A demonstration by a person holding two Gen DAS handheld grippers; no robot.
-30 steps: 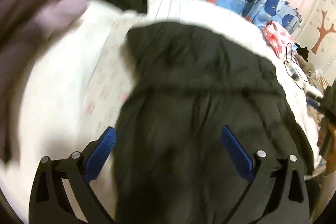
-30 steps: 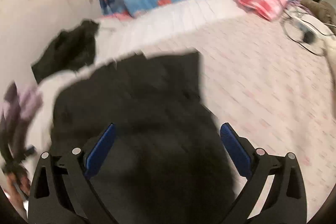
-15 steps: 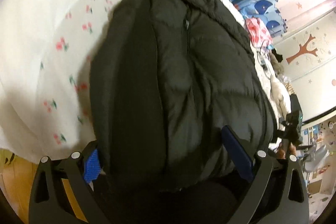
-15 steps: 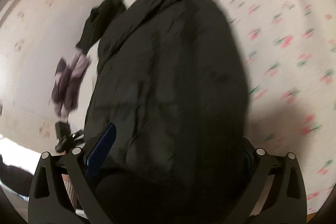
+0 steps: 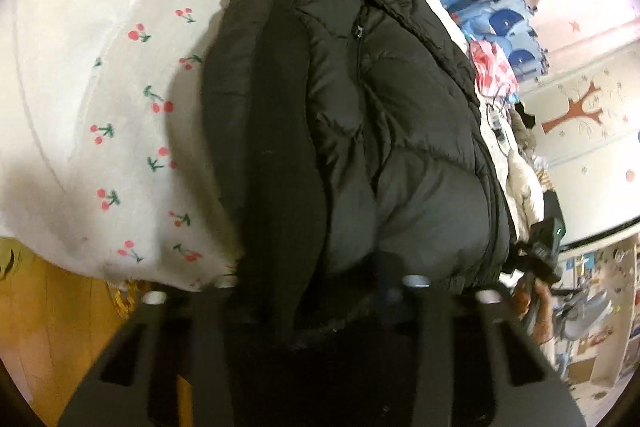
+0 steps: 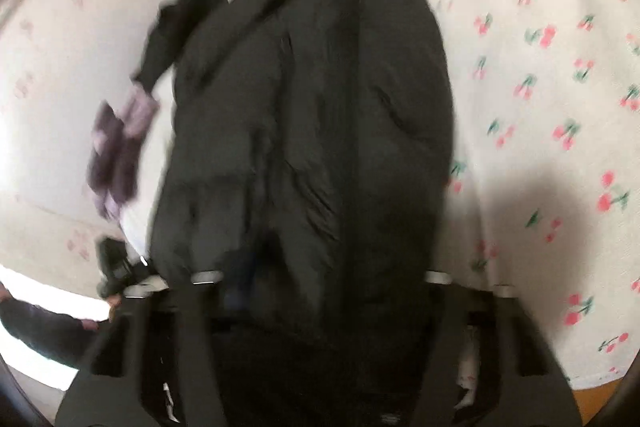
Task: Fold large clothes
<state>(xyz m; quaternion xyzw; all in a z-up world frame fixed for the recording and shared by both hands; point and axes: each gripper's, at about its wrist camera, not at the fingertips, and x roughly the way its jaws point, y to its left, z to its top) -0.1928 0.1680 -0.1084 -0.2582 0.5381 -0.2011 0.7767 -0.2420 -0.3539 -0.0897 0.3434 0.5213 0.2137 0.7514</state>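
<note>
Right now, on my left side, the left gripper point(image 5: 320, 291) is buried under the hem of the black puffer jacket point(image 5: 360, 99), which stretches away over the cherry-print sheet point(image 5: 132, 115). Its fingertips are hidden, so I cannot tell whether they pinch cloth. On my right, blurred, the right gripper point(image 6: 316, 287) is just as smothered by the jacket; its jaws are unreadable too. I judge the slick, puffy fabric could slip free on one side and skew the fold.
</note>
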